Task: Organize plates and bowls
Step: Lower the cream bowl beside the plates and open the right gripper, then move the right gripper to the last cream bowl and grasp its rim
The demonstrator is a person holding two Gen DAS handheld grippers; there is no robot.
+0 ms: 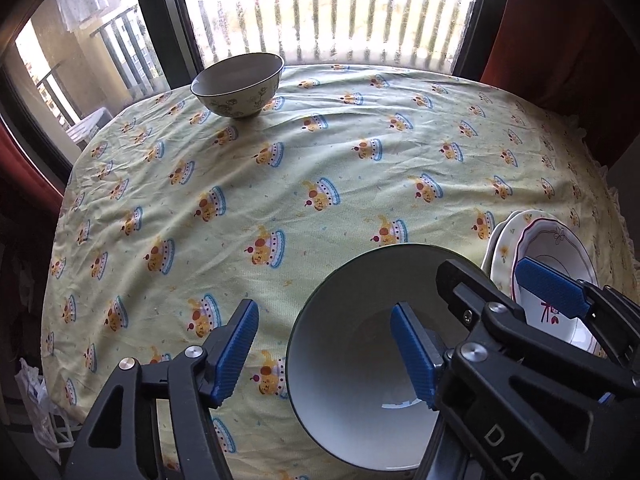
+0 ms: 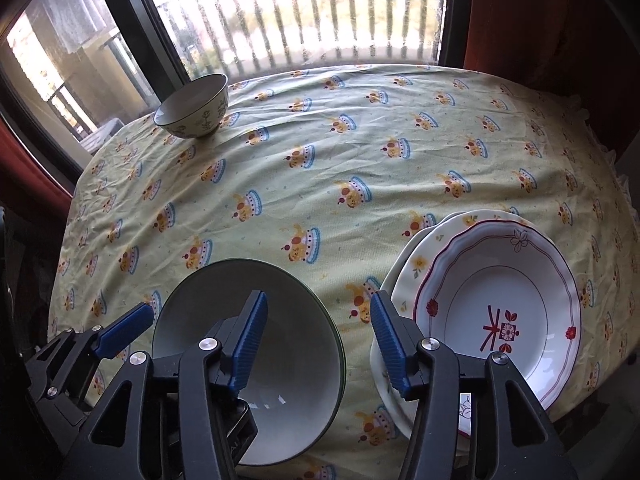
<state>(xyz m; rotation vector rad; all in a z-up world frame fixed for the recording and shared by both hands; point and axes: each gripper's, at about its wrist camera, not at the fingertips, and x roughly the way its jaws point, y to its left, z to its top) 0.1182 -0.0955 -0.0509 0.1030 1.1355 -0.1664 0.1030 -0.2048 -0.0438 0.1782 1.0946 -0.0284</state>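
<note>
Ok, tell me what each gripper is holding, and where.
Nothing. Both the left gripper and the right gripper are open, straddling the big bowl's rim.

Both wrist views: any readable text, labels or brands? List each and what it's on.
"DA": white letters on the black body of the right gripper, left wrist view; the rest is cut off at the frame edge.
Red character-like mark on the top plate: a decorative motif, not legible as a word.
Nothing else readable.

A home dining corner. The worktop (image 2: 360, 160) wears a wrinkled yellow cloth (image 1: 320, 184) printed with cartoon cakes, with household bowls (image 1: 239, 84) and flowered plates (image 2: 496, 312) on it. Behind stand a window (image 1: 328, 8), balcony railings (image 1: 120, 48) and red curtains (image 2: 540, 20).
</note>
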